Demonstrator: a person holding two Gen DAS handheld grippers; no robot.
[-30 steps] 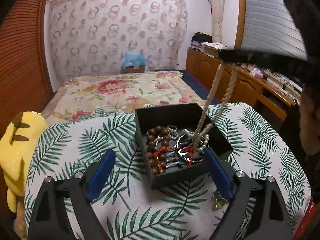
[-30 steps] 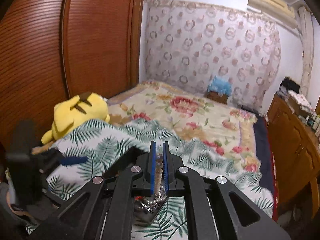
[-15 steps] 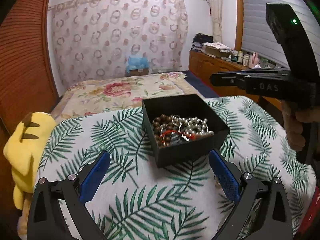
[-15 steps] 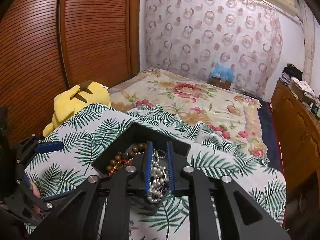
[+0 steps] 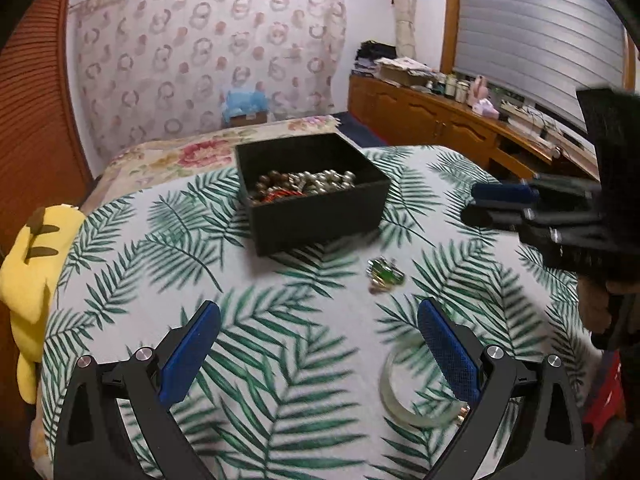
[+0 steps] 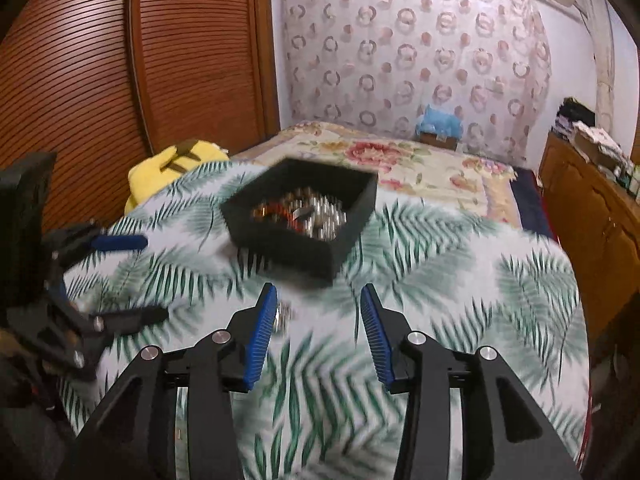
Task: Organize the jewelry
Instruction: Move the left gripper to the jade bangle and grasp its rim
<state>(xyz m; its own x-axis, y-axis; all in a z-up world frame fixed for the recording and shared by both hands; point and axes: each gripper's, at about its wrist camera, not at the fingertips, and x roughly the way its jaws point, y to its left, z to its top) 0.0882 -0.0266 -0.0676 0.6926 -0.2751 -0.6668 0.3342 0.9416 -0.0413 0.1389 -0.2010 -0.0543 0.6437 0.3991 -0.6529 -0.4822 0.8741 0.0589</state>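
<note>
Both claws, left [image 5: 318, 344] and right [image 6: 318, 330], gape empty. Lower right, the stiff, slick bangle [image 5: 404, 396] looks fragile; pinch across its rim. Box [image 5: 320, 216] sits upper centre.

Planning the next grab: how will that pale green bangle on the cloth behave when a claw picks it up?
The bangle looks like a stiff, glassy ring, so it should keep its shape but may slip between the pads. Lying flat on the leaf-print cloth, it probably will not roll unless tipped on edge. It could chip if dropped.
</note>
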